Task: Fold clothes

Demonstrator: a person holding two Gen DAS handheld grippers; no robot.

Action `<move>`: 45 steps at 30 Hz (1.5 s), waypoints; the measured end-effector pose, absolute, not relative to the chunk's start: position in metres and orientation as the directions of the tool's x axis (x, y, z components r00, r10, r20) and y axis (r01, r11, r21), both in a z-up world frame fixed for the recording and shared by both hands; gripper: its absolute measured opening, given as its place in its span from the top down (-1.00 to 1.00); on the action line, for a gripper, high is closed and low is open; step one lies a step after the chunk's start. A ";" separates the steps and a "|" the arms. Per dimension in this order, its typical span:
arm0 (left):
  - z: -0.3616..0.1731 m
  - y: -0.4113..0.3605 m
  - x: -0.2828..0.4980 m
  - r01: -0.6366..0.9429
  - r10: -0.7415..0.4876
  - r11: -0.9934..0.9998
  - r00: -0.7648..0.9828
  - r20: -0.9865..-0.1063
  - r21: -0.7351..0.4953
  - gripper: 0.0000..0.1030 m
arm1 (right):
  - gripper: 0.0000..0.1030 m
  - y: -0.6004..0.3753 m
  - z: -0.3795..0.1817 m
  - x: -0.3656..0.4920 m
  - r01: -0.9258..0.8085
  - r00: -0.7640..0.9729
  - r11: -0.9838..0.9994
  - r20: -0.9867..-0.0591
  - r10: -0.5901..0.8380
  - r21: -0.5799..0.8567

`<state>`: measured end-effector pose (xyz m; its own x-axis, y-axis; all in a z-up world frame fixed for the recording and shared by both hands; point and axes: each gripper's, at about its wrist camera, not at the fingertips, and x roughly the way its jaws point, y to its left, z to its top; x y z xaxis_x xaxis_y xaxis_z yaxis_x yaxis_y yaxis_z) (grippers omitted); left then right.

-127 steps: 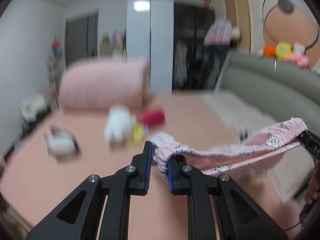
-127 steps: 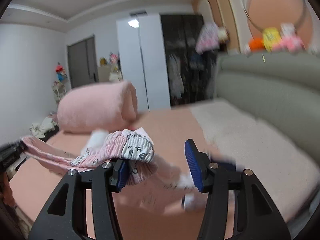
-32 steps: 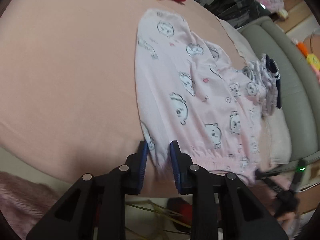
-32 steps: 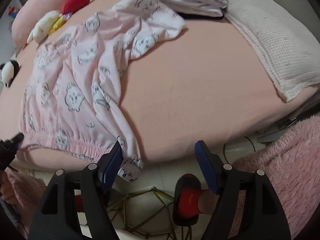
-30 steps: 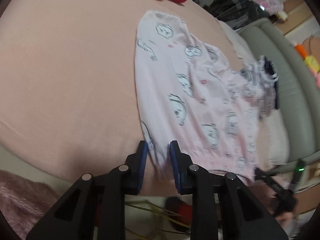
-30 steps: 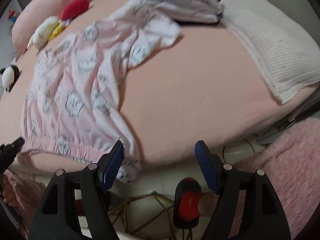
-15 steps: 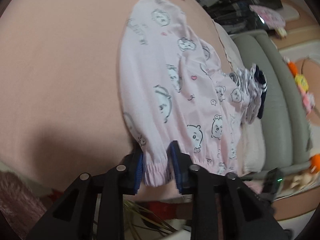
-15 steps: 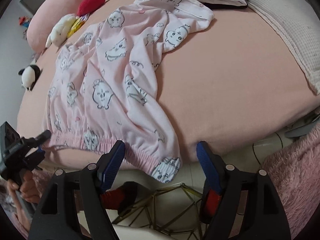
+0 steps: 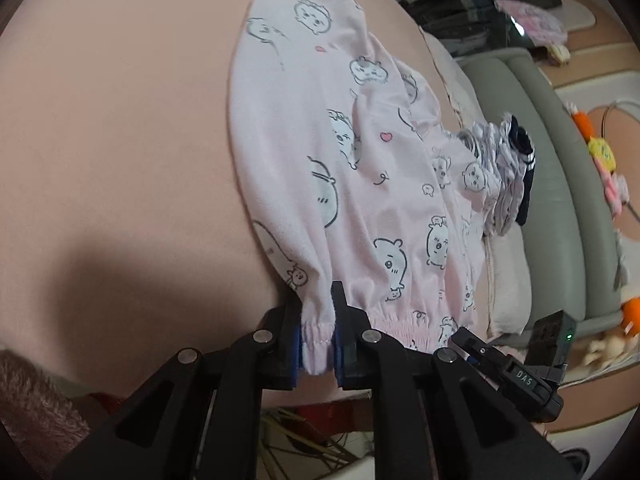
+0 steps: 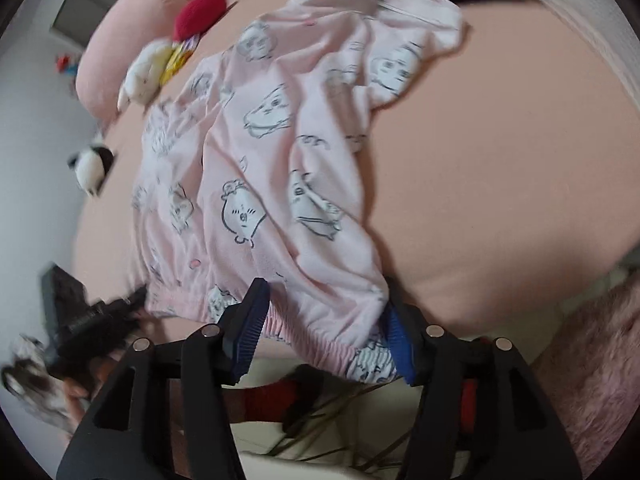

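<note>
Pink pajama pants (image 9: 340,148) with cartoon animal prints lie spread on the peach bed (image 9: 112,120), waistband at the near edge. My left gripper (image 9: 316,340) is shut on the left end of the elastic waistband. My right gripper (image 10: 324,332) is open, its blue pads on either side of the waistband's right end; the pants (image 10: 272,168) lie just beyond it. The right gripper also shows in the left wrist view (image 9: 516,372), and the left gripper in the right wrist view (image 10: 88,312).
A stack of folded clothes (image 9: 508,176) sits by the pants' far leg, beside a white blanket (image 9: 508,276) and grey headboard (image 9: 560,160). Plush toys (image 10: 144,72), a red cushion (image 10: 200,12) and a pink rolled duvet (image 10: 132,16) lie farther up the bed. The bed's edge drops off below the grippers.
Both grippers have moved in closer to the waistband at the bed edge. The right gripper's open jaws now straddle the waistband's right end. The left stays shut on the left end.
</note>
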<state>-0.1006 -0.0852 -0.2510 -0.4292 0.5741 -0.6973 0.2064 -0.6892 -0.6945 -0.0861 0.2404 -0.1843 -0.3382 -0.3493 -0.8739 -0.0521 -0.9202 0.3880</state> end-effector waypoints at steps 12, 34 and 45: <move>-0.147 -0.101 -0.044 0.073 0.569 -0.655 -0.608 -0.554 -0.752 0.81 | 0.74 0.228 -0.137 -0.066 0.042 -0.411 -0.859 -0.775 -0.480 0.510; 0.150 -0.139 -0.244 -0.145 0.488 -0.772 -0.760 -0.430 -0.619 0.81 | 0.77 0.213 0.129 -0.272 0.235 -0.707 -0.903 -0.574 -0.413 0.360; 0.059 -0.146 -0.181 -0.030 0.442 -0.792 -0.716 -0.541 -0.609 0.80 | 0.76 0.200 0.111 -0.220 0.270 -0.693 -0.885 -0.562 -0.452 0.378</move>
